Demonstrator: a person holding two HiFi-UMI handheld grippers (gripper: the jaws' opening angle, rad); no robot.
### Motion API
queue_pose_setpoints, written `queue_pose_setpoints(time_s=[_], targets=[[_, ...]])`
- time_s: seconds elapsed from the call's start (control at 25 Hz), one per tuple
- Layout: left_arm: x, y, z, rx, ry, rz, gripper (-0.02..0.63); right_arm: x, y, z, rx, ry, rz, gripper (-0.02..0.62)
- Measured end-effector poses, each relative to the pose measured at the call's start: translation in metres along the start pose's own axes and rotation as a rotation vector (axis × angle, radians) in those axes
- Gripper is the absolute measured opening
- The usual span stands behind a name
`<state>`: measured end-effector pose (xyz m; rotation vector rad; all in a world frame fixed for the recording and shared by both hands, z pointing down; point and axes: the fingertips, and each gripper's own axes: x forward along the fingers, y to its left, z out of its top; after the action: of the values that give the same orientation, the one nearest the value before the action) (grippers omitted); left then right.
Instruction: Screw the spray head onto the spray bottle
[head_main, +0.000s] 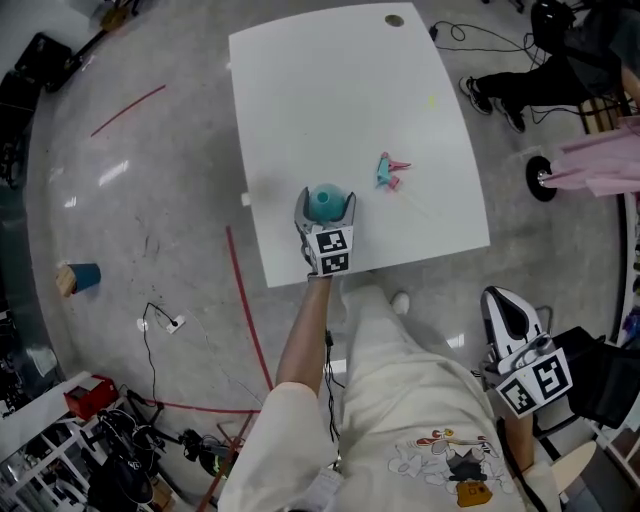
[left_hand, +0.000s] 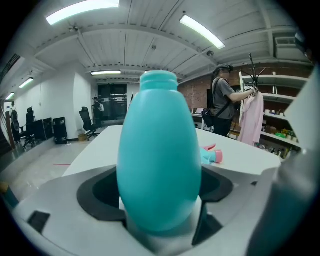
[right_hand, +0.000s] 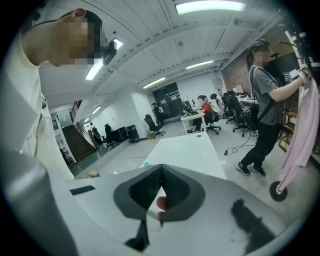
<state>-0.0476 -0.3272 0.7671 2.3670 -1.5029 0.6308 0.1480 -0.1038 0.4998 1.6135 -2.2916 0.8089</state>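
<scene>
Two wide-spread jaws of your left gripper (head_main: 327, 210) flank the teal spray bottle (left_hand: 160, 150), which stands upright on the white table (head_main: 330, 90), close to the table's lower edge in the head view. In the left gripper view dark gaps show between the pads and the bottle's sides, so they are not squeezing it. The teal-and-pink spray head (head_main: 392, 170) lies on the table up and to the right of the bottle, well apart from it. Your right gripper (head_main: 508, 310) sits at the lower right of the head view, off the table by your leg, its jaws closed together and holding nothing.
</scene>
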Motion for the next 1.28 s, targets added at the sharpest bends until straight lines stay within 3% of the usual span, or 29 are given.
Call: queue_pose_setpoints(time_s=[0.4, 0.6, 0.76, 0.8, 0.84, 0.88, 1.0, 1.28], targets=[[0.023, 0.02, 0.01, -0.015, -0.016, -0.048, 0.413, 0.044, 0.006, -0.003, -0.001, 0.042, 0.014, -0.003], [0.009, 0.013, 0.009, 0.005, 0.003, -0.067, 0.413, 0.101, -0.025, -0.022, -0.115, 0.126, 0.019, -0.003], [-0.008, 0.002, 0.013, 0.058, 0.019, -0.11, 0.414, 0.186, -0.033, -0.03, -0.233, 0.273, 0.123, -0.003], [-0.01, 0.002, 0.014, 0.064, 0.021, -0.116, 0.413, 0.21, -0.033, -0.035, -0.266, 0.328, 0.151, 0.031], [-0.011, 0.002, 0.015, 0.066, 0.023, -0.121, 0.414, 0.233, -0.035, -0.042, -0.308, 0.387, 0.169, 0.132], [-0.012, 0.002, 0.016, 0.065, 0.022, -0.126, 0.413, 0.254, -0.038, -0.049, -0.359, 0.445, 0.175, 0.169], [-0.012, 0.003, 0.019, 0.061, 0.017, -0.137, 0.414, 0.305, -0.053, -0.07, -0.487, 0.586, 0.154, 0.181], [-0.005, 0.001, 0.02, 0.083, 0.028, -0.174, 0.413, 0.356, -0.085, -0.112, -0.53, 0.848, 0.109, 0.181]])
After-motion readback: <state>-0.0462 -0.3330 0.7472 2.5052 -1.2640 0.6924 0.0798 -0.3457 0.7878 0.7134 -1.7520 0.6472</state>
